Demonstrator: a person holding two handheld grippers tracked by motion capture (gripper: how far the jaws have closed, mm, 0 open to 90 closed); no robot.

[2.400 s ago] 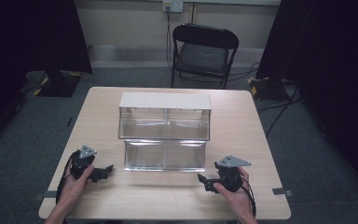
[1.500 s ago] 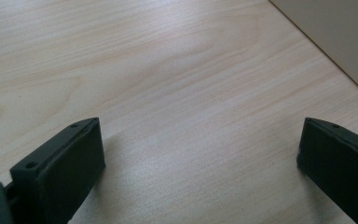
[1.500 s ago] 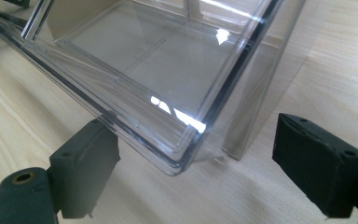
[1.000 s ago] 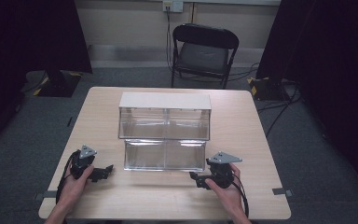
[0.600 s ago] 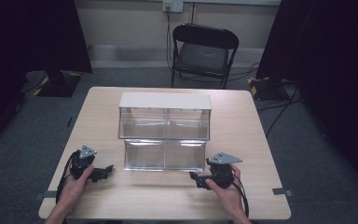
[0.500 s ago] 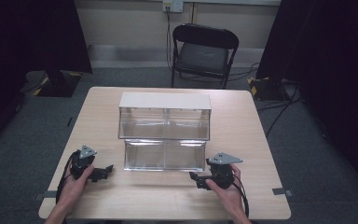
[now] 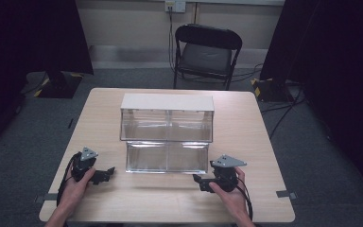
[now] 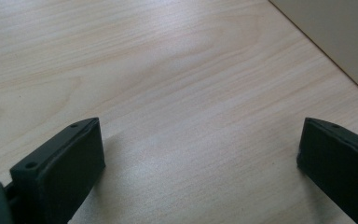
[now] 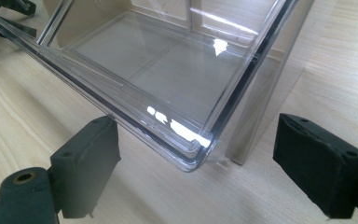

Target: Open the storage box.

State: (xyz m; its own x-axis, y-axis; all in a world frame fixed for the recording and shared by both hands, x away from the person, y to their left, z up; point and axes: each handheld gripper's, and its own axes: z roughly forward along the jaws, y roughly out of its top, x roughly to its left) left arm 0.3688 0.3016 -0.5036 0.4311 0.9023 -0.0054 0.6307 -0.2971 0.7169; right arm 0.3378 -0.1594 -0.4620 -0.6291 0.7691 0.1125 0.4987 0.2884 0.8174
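Stage: approach, nothing grasped | clear bin (image 7: 166,142) mid-table (image 7: 264,142), lower drawer pulled toward person | right gripper (image 9: 200,154) jaws apart, at drawer's front corner | left gripper (image 8: 200,154) jaws apart over bare wood | left: grasp drawer.

1. The clear plastic drawer box (image 7: 167,130) stands upright at the middle of the desk (image 7: 246,198), with a flat white top (image 7: 167,102) and see-through walls
2. Its lower drawer (image 7: 166,157) is pulled out toward the near edge; it looks empty and has a divider down its middle
3. In the right gripper view, the drawer's rounded front corner (image 9: 193,154) lies just ahead of the spread fingers, apart from them
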